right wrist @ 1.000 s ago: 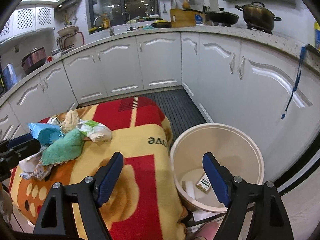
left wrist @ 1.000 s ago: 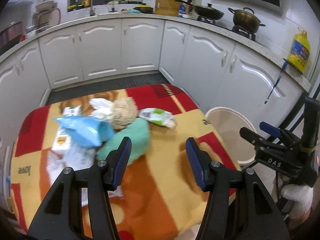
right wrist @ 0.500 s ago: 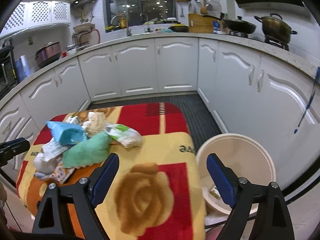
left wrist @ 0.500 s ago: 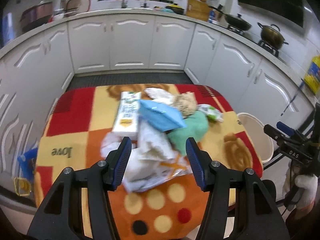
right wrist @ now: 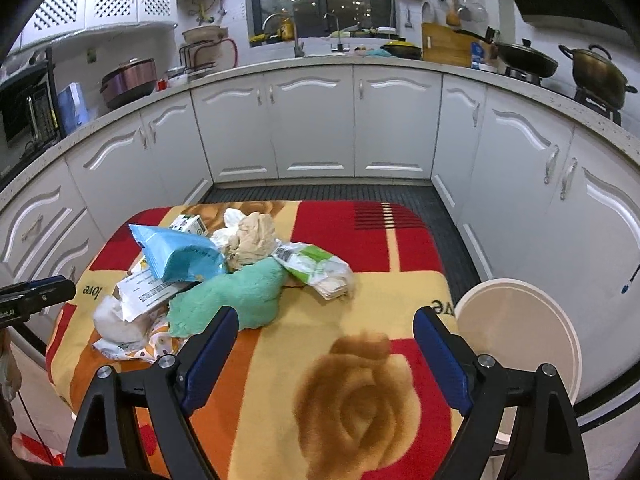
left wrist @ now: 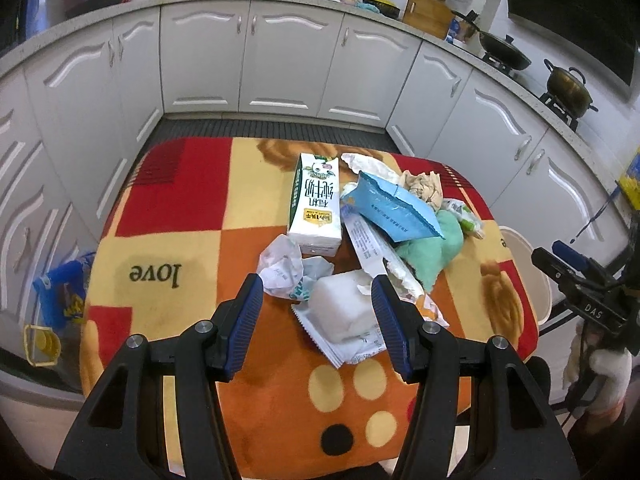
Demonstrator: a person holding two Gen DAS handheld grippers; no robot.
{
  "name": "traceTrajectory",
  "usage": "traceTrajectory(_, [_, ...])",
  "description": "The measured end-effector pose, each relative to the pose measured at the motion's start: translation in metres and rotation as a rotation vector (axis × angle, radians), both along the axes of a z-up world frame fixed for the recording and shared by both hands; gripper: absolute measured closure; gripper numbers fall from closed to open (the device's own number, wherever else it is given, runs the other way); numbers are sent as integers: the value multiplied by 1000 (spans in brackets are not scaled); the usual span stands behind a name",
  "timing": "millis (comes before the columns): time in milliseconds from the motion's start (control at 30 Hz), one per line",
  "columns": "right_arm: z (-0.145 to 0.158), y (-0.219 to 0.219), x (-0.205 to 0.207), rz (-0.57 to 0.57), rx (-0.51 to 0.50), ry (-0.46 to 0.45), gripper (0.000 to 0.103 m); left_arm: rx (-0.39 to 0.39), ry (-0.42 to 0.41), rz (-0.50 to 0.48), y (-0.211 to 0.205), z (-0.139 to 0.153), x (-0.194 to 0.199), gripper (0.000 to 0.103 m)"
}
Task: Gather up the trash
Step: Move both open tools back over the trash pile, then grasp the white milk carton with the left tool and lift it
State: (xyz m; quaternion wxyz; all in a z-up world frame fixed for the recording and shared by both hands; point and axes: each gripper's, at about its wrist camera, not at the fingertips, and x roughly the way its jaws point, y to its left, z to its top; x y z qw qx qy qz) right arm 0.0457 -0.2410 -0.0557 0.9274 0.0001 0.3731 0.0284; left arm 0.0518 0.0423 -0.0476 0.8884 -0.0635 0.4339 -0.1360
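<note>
L gripper [left wrist: 318,300] half open, empty, over crumpled white wrapper [left wrist: 344,318]. R gripper [right wrist: 324,332] wide open, empty, above red-yellow patterned blanket [right wrist: 360,380] near round cream bin [right wrist: 516,320].

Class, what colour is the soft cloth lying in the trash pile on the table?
Mint green cloth; the right wrist view shows it best.

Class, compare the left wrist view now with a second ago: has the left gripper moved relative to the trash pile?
Yes. The left gripper has swung leftward along the table: the milk carton now sits centred ahead, while the white bin has slid toward the right edge.
</note>
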Motion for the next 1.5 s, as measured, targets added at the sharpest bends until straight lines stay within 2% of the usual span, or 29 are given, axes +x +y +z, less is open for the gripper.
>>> traceTrajectory(267, [-4, 13, 11, 22, -7, 16, 16, -18, 22, 1, 6, -8, 17, 48])
traceTrajectory(500, [-10, 14, 22, 22, -12, 29, 16, -2, 17, 11, 6, -12, 30, 48])
traceTrajectory(733, [-20, 0, 46, 16, -8, 62, 16, 46, 60, -22, -4, -29, 65, 48])
traceTrajectory(1000, [-33, -10, 74, 45, 22, 108, 16, 67, 109, -30, -14, -49, 104, 48])
traceTrajectory(1200, [-42, -12, 87, 72, 11, 129, 12, 67, 121, -67, -28, -54, 124, 48])
traceTrajectory(1500, [-52, -8, 106, 89, 17, 147, 12, 94, 145, -85, -46, -61, 149, 48])
